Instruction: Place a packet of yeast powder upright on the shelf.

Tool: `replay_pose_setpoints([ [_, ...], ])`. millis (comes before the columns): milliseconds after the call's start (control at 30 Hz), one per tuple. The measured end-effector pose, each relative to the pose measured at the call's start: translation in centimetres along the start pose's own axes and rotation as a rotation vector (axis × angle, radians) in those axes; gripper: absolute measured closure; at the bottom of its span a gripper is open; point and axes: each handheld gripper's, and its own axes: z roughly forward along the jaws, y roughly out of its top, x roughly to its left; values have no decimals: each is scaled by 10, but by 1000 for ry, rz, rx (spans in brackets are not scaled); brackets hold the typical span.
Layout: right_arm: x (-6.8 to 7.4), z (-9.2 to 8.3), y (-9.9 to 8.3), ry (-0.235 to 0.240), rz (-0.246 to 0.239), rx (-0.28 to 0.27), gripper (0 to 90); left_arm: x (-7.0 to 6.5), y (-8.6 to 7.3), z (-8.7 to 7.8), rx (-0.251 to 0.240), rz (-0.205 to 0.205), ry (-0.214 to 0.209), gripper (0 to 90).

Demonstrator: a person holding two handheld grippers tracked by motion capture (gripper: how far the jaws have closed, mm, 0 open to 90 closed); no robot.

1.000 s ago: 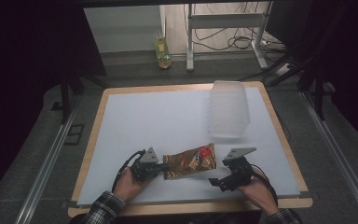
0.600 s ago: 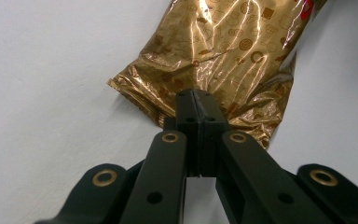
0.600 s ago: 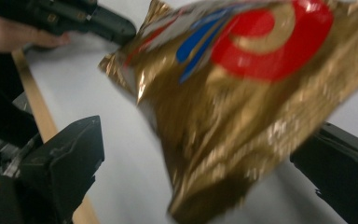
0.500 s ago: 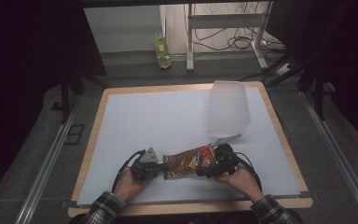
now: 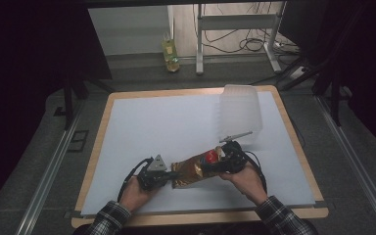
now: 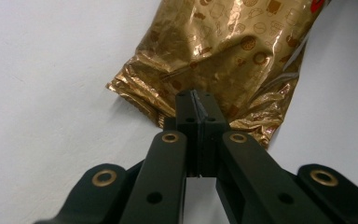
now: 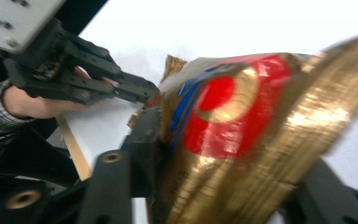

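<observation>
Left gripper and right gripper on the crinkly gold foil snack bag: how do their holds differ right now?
The left gripper has its jaws fully together, pinching the flat crimped end seam of the gold foil snack bag; the right gripper has just been closing, its jaws wider, around the bag's puffy end with the red logo. The left end lies near the white table sheet; the right end is tilted up. Both hold the same bag.

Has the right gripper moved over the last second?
Yes. In the high view the right gripper has come in leftward from the table's right edge, and its jaws have just been closing on the gold bag.
</observation>
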Motion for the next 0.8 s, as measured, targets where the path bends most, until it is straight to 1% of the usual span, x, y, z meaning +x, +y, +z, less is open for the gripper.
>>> replay_pose_setpoints([
  [33, 0, 0, 0, 0, 0, 0, 576, 0, 0, 0, 0, 0, 0, 899],
  [100, 3, -2, 3, 4, -16, 3, 624, 0, 0, 0, 0, 4, -1, 899],
  [233, 8, -4, 7, -1, -50, 9, 684, -1, 1, -3, 6, 28, 11, 897],
  [267, 10, -5, 8, 0, -65, 10, 707, -2, 1, -3, 6, 29, 19, 868],
  [300, 10, -5, 8, 0, -65, 10, 707, -1, 1, -4, 4, 28, 19, 868],
  [367, 11, -7, 10, 8, -85, 6, 732, -1, 1, -6, -5, 26, 20, 844],
  [433, 11, -8, 11, 10, -92, 3, 736, 0, 1, -8, -13, 21, 20, 836],
  [533, 13, -12, 14, 11, -119, 1, 743, 1, 0, -10, -28, 16, 20, 805],
  [567, 14, -14, 16, 12, -139, -3, 746, 1, 0, -10, -35, 15, 21, 769],
  [633, 15, -15, 17, 8, -148, -2, 746, 1, 0, -12, -46, 16, 22, 754],
  [667, 16, -18, 19, 2, -172, 0, 748, 1, 1, -12, -53, 16, 25, 694],
  [700, 16, -18, 19, 2, -172, 0, 748, 1, 1, -13, -57, 15, 23, 694],
  [800, 18, -23, 22, -7, -206, -4, 749, 0, 1, -12, -65, 26, 35, 607],
])
